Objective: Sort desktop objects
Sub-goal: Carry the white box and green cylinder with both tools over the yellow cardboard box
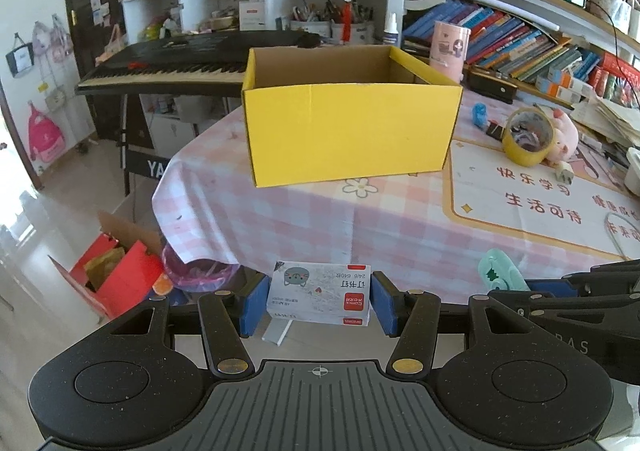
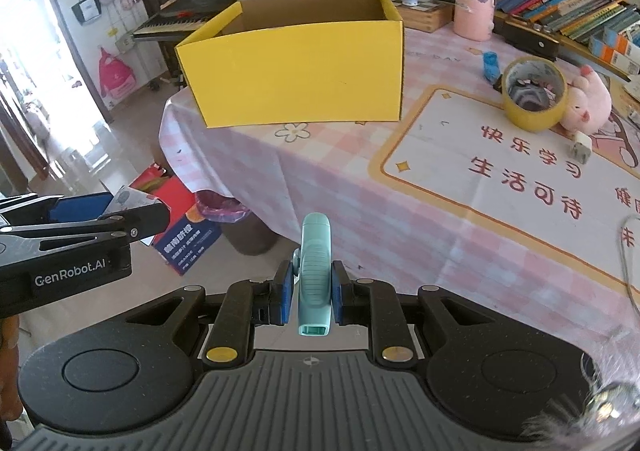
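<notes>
My left gripper is shut on a small white staple box with a grey cat face and a red label, held off the table's near edge. My right gripper is shut on a mint-green stapler-like tool, gripped by its sides with its tip pointing forward. That tool also shows at the right of the left wrist view. An open yellow cardboard box stands ahead on the pink checked tablecloth, beyond both grippers.
A yellow tape roll, a pink plush toy, a small blue item and a pink cylinder sit at the right. A keyboard piano stands behind the table. A red carton and a bin rest on the floor.
</notes>
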{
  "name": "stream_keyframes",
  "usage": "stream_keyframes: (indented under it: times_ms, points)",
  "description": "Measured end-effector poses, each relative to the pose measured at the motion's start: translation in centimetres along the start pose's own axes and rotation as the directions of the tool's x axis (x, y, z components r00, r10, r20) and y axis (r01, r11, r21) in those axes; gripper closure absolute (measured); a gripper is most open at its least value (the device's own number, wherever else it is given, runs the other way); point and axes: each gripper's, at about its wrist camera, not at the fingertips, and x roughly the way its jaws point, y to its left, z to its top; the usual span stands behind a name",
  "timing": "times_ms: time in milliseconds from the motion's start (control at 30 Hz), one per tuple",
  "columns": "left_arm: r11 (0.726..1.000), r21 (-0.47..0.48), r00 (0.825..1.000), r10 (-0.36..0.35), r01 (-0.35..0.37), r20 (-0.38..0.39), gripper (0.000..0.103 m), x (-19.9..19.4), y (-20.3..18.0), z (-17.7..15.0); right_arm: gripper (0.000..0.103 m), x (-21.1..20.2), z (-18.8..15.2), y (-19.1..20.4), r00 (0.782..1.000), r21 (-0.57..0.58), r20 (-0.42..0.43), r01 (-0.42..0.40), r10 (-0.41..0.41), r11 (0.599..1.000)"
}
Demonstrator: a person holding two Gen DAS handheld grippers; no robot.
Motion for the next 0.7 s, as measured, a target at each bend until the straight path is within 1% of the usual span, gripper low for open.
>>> stream_keyframes:
  times_ms: [267,700]
  points:
    - [1.0,-0.02,1.0,-0.002,0.002,0.014,0.049,0.1,1.0,0.3,0.085,0.2,0.8,0.6,1.0,-0.007,0.011,-0.002,0.002,1.0]
    - [0.999,-0.032,0.999,-0.021,0.022,0.04,0.049,0.2,1.6,1.1,0.085,0.3,2.4,1.3,1.0,-0.036,0.017,0.005,-0.005,0.999]
